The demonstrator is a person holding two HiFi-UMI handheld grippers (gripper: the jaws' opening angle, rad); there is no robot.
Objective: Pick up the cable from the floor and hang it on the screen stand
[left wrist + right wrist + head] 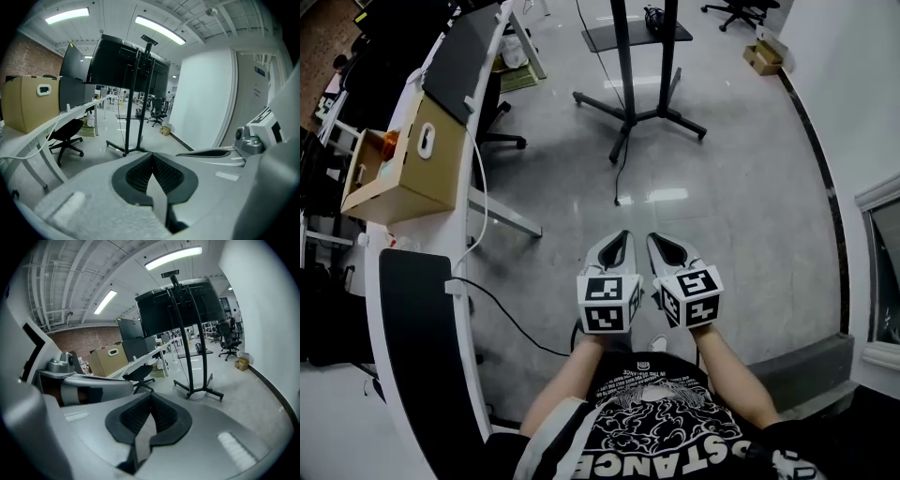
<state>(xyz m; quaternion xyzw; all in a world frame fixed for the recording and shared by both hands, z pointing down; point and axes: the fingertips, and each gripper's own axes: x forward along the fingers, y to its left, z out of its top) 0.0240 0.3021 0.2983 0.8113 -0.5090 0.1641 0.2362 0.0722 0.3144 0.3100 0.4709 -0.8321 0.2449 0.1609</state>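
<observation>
while both hands hold low and side by side, left gripper (pixel 617 246) jaws closed together, nothing between them; right gripper (pixel 667 246) the same, empty. cable (pixel 622 171) lies on the grey floor, running from the foot of the screen stand (pixel 639 114) toward the grippers, untouched. cardboard box (pixel 403 173) on desk (pixel 431 234), left.

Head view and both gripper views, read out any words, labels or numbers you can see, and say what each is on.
"STANCE": big white letters on the black T-shirt, upside down in the head view; likely part of a longer word.
Small print higher on the T-shirt: too small to read.
Blue wall sign in the left gripper view: too small to read.
</observation>
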